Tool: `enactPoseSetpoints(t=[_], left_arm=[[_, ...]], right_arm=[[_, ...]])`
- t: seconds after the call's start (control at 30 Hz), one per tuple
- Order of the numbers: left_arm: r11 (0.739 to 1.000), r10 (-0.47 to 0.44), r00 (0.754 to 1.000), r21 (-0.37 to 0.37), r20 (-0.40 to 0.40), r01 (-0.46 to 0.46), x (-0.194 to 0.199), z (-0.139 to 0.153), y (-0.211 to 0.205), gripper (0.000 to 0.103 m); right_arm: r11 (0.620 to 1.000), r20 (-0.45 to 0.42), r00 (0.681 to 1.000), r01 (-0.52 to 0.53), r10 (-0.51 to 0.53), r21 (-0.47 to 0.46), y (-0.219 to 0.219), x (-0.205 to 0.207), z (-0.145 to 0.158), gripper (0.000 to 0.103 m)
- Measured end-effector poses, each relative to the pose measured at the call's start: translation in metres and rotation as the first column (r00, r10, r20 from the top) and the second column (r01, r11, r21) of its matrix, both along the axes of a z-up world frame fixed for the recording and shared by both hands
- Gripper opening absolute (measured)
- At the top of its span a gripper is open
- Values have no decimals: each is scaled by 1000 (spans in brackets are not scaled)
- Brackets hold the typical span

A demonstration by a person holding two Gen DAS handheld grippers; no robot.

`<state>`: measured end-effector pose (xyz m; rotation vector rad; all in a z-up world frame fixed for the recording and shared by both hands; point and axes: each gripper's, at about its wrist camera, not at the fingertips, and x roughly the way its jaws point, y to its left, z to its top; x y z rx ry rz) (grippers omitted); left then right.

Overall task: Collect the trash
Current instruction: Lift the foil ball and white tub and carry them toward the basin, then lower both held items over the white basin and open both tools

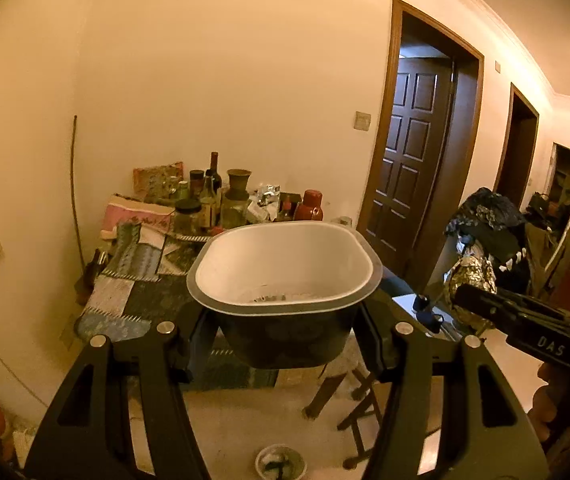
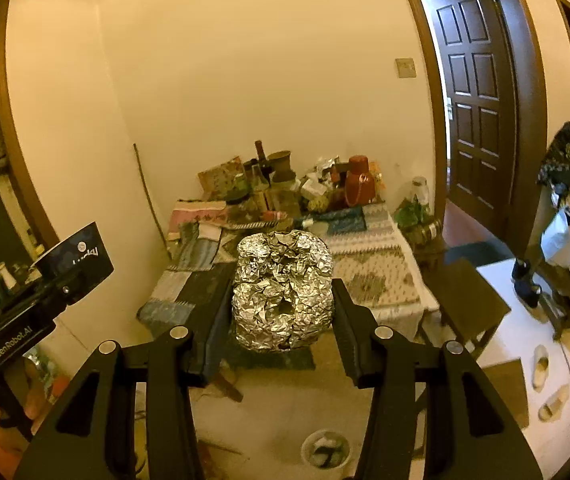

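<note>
Foil wad (image 2: pixel 282 290) stands long-axis upright, pinched by right tool (image 2: pixel 281 316); left tool (image 1: pixel 285 332) pinches upright bowl (image 1: pixel 285 268).

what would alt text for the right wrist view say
The right gripper clamps a crumpled ball of aluminium foil in the air in front of a cluttered table of bottles and jars. At the left edge, the left gripper carries a dark container; a small round bin sits on the floor below.

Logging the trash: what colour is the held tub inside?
White inside the tub, dark outside; left wrist view shows it best.
</note>
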<state>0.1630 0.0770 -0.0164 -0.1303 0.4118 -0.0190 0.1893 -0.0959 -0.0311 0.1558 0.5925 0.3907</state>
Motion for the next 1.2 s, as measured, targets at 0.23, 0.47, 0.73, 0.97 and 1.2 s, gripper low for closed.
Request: enactPoseSetpoints(t=[0.23,0.47,0.73,0.97,1.2], left_arm=[[1000,-18,999,-8,-35,17,-45,-11,9,60],[998,-52,993,-25,-104,49,-59,-30,0,60],[998,-64,973,-43,-222,55,-40,-76,-18,60],[996,-52,930,-89,-363,21,-5,-142,-29,60],[995,-25,890,-96,-455,-21,28,-223,-38,60]], right_arm=[[1000,-46,999,26,-27,-7,4,-38,-7,44],[999,-104,994,32,-35,-32,2,-56,-21,44],[998,-233,972,31,-41,-47,-15,-41,-68,44],[997,-352,935,8,-36,-79,-27,-20,-135,44],[995,-459,888,-33,-13,-92,-30,10,-223,44]])
